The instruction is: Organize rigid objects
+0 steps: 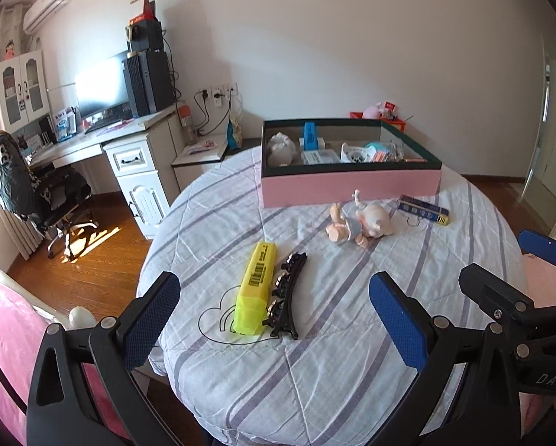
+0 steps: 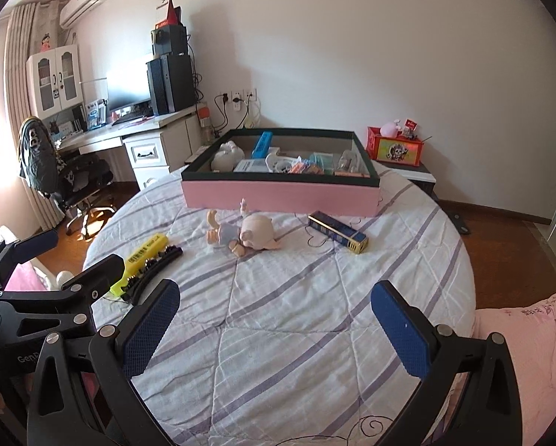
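Spread wide and empty, both the left gripper (image 1: 274,319) and the right gripper (image 2: 274,325), hovering over a round striped quilt (image 2: 296,316). Near the left one — a yellow highlighter (image 1: 255,288) with a barcode label, lying flat, touching a curved black hair clip (image 1: 287,293). Farther off, a small doll (image 2: 246,234) on its back and a dark blue box (image 2: 337,231) — both just before a pink storage box (image 2: 278,195) holding assorted items.
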Motion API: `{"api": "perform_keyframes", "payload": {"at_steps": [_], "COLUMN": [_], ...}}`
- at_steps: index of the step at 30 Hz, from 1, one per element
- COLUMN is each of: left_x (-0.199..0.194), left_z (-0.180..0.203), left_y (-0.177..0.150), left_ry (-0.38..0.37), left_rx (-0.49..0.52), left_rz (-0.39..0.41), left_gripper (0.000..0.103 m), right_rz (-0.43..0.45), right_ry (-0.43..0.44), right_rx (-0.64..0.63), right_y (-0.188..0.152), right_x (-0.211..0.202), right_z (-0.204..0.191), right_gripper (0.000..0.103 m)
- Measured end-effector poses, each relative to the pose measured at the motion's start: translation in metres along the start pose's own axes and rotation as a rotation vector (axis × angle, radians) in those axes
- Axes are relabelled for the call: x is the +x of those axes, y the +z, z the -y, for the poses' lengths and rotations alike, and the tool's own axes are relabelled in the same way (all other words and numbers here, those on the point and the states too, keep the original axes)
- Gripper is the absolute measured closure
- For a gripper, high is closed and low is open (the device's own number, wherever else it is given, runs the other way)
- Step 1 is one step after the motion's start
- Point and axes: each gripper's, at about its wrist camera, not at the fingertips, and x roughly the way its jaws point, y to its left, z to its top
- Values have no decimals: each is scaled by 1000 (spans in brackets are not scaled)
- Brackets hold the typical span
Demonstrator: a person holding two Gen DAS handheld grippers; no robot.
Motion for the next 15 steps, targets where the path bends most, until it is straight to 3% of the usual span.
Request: {"api": "perform_keyframes", "payload": {"at_steps": [8, 15], "left_x": [40, 52], "left_z": [-17, -45], "left_y": [-14, -16], "left_ry": [16, 42], "left_rx": [-13, -43], "left_rz": [-85, -92], "left_gripper": [0, 0], "right_rz": [-80, -114], "right_ry": [7, -3], "right_rx": [14, 37], "right_y": [-9, -10], "right_x": [42, 62], "right_z": [10, 18], "right_gripper": [0, 0]}}
